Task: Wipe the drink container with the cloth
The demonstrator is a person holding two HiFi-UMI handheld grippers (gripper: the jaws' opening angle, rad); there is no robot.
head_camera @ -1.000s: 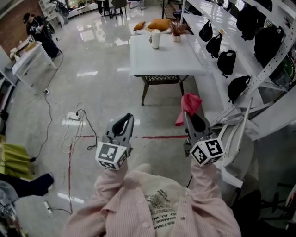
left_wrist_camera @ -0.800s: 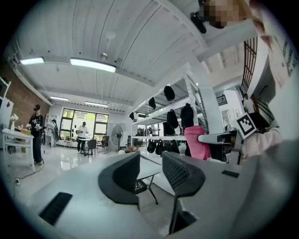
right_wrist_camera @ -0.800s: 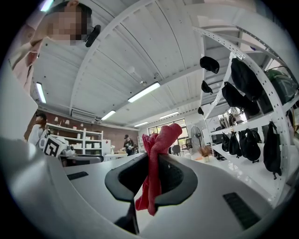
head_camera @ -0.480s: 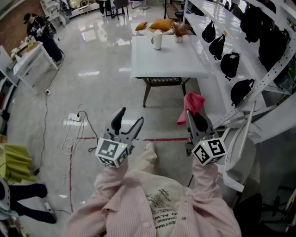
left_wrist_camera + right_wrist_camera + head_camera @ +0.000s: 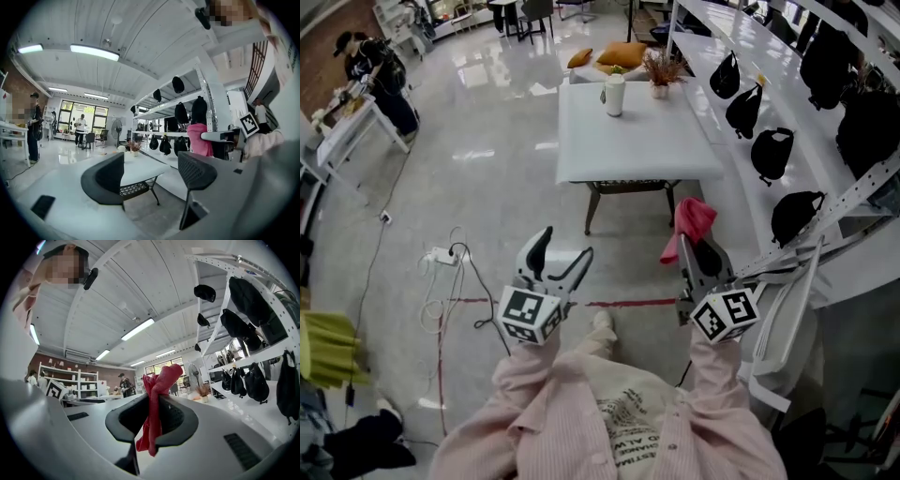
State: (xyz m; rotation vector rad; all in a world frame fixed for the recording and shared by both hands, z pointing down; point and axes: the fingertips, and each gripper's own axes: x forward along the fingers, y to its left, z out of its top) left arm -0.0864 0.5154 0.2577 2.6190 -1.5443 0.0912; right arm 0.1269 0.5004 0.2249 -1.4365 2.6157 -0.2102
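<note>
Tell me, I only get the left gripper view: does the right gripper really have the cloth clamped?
Observer: Yes. The right gripper view shows the right gripper shut on the cloth.
Operator: Where's the cup?
Observer: In the head view the cup stands at the far end of the table, left of a plant.
Operator: Anything on the floor?
Observer: A power strip lies left of the straight line to the table.

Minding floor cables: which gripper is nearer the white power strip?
Left. The left gripper, empty jaws opening, is above and right of the power strip; the right gripper, gripping the cloth, is farther right.
</note>
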